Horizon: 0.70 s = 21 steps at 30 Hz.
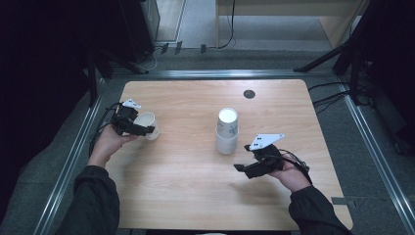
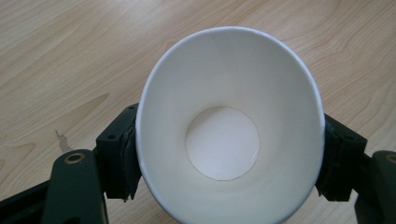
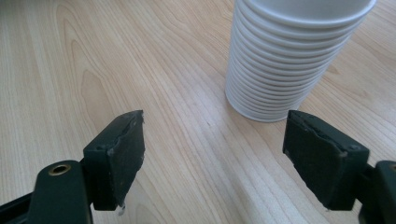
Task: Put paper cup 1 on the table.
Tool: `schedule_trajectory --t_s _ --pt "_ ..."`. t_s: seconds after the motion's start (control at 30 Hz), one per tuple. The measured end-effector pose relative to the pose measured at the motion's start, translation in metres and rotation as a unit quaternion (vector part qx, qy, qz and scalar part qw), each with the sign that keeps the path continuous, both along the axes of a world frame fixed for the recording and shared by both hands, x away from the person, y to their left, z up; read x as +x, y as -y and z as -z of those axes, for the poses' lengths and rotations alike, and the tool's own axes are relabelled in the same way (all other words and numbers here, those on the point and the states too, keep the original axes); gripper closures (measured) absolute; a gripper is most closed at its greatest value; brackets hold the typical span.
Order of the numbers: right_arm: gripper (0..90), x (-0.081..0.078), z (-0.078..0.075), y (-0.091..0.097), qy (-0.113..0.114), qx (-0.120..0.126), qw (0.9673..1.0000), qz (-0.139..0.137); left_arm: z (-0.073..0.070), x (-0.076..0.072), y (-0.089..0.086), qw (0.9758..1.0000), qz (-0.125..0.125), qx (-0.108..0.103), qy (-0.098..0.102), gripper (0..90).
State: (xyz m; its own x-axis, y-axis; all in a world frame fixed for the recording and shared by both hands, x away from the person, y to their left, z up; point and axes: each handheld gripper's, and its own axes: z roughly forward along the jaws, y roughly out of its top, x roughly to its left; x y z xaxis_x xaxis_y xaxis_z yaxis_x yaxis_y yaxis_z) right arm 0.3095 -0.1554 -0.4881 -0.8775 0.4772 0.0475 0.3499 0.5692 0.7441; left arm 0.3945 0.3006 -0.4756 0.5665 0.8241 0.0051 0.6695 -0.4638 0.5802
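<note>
Left gripper view: your left gripper [image 2: 229, 163] is clamped across the single white paper cup [image 2: 229, 126], squeezing it oval above the light wooden table [image 1: 195, 196], left side. Thin, light, crushable; grip mid-wall, gently. Right gripper [image 3: 224, 154] jaws stand apart, holding nothing, beside the stack of white paper cups [image 3: 289, 60].

Bare table [image 1: 186, 196] lies open between the hands and across the near half; the upside-down cup stack [image 1: 227, 132] blocks mid-table just ahead of the right gripper [image 1: 241, 169], and a dark round disc [image 1: 249, 94] sits near the far edge.
</note>
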Motion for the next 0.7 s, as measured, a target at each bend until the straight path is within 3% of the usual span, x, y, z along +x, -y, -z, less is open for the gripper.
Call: schedule_trajectory --t_s 0.2,0.43,0.6,0.7 --pt "21.1 0.0005 0.001 0.003 0.0 -0.001 1.0 0.008 0.0075 0.0031 0.0044 0.9997 -0.006 0.024 -0.004 24.0" --pt "21.1 0.0008 0.0015 0.0028 0.0 -0.004 1.0 0.007 0.01 0.0042 0.0067 0.9994 -0.011 0.03 -0.009 22.1" --pt "21.1 0.0015 0.0021 0.0026 0.0 -0.006 1.0 0.007 0.0108 0.0044 0.005 0.9996 -0.013 0.02 -0.015 19.7" --pt "21.1 0.0017 0.0022 0.0031 -0.001 -0.006 1.0 0.008 0.011 0.0051 0.0042 0.9996 -0.011 0.002 -0.026 14.9"
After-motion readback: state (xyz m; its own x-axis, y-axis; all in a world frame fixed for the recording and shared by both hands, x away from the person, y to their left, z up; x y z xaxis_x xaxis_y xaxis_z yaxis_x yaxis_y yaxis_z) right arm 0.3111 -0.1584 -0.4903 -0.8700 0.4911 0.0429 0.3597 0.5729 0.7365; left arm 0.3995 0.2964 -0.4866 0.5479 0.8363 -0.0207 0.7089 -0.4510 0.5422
